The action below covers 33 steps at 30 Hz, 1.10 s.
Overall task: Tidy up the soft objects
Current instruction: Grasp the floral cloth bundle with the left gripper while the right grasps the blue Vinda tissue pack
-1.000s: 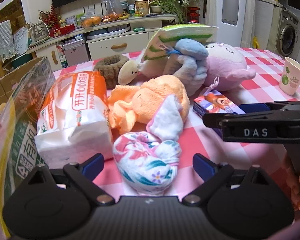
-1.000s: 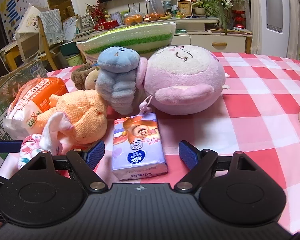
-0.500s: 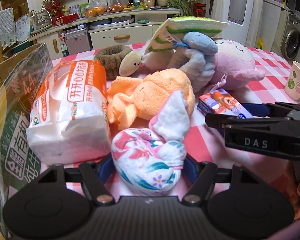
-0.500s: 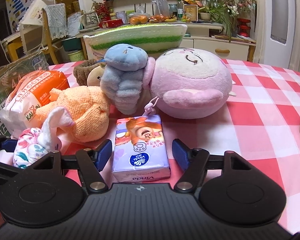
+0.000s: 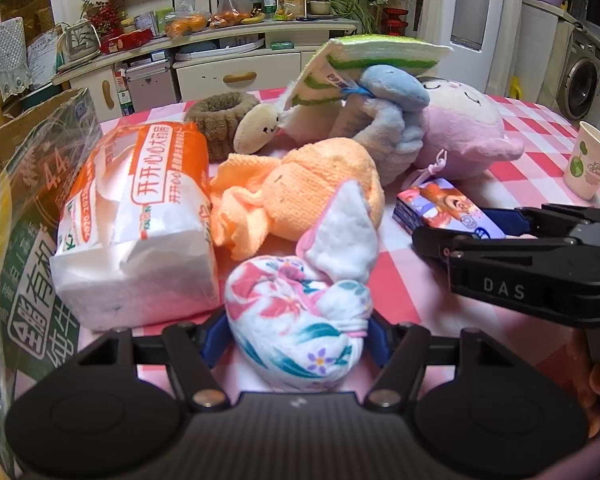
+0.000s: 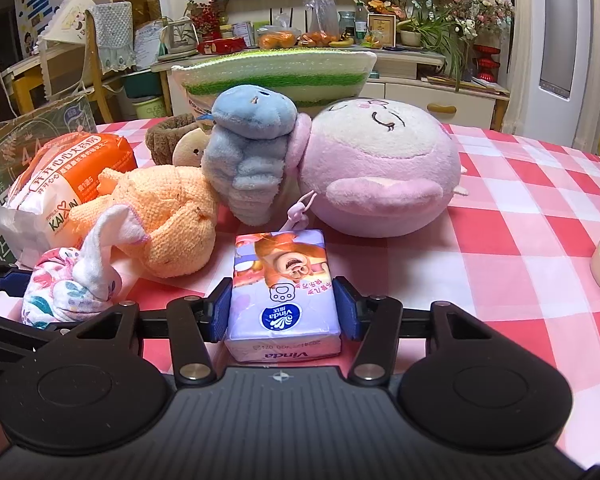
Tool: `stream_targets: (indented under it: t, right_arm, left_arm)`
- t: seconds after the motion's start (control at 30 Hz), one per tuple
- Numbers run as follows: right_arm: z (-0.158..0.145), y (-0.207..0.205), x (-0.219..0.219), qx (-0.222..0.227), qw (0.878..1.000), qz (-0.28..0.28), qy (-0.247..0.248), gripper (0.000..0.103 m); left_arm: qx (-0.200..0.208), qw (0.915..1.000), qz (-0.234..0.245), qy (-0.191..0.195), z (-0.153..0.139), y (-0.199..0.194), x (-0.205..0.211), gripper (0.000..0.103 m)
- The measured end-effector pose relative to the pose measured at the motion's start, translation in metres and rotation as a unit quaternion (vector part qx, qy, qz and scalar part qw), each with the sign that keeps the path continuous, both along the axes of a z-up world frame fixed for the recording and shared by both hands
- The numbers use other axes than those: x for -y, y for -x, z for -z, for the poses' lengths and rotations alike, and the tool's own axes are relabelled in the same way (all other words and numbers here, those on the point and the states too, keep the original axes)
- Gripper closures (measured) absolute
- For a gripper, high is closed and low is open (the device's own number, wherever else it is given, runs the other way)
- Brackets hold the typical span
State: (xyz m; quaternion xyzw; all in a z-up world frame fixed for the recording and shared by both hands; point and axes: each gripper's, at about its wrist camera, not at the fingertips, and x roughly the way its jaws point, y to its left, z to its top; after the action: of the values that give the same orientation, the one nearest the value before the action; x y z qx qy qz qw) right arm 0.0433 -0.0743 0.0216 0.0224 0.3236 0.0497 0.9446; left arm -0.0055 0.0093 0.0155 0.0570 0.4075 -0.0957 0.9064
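On my left wrist view, the left tool (image 5: 298, 334) is clamped on the floral cloth bundle (image 5: 298, 320) on the bench (image 5: 396, 280), beside the orange towel (image 5: 300, 188). On my right, the right tool (image 6: 284, 310) pinches the tissue pack (image 6: 284, 292) before the pink plush (image 6: 376, 168).

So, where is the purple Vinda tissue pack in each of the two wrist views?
Left wrist view: the purple Vinda tissue pack lies at mid right, partly hidden behind the right gripper.
Right wrist view: the pack sits at lower centre, between the blue fingertips of that gripper, which touch its sides.
Shared landmark: the pink round plush lies just behind the pack in both views.
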Motion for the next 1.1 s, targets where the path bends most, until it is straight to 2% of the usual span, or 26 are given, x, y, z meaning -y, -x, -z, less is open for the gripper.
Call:
stream_targets:
  t: [0.47, 0.8, 1.1]
  right_arm:
    - [0.0, 0.013, 0.005, -0.01, 1.0, 0.02, -0.005, 0.038]
    - [-0.003, 0.019, 0.011, -0.026, 0.998, 0.039, -0.037, 0.038]
    - [-0.015, 0.031, 0.009, -0.011, 0.998, 0.048, -0.035, 0.038]
  left_arm:
    - [0.007, 0.9997, 0.014, 0.02, -0.009, 0.01, 0.0, 0.037]
    - [0.022, 0.9985, 0.017, 0.048, -0.023, 0.015, -0.006, 0.037]
    - [0.038, 0.9967, 0.016, 0.071, -0.036, 0.021, -0.017, 0.037]
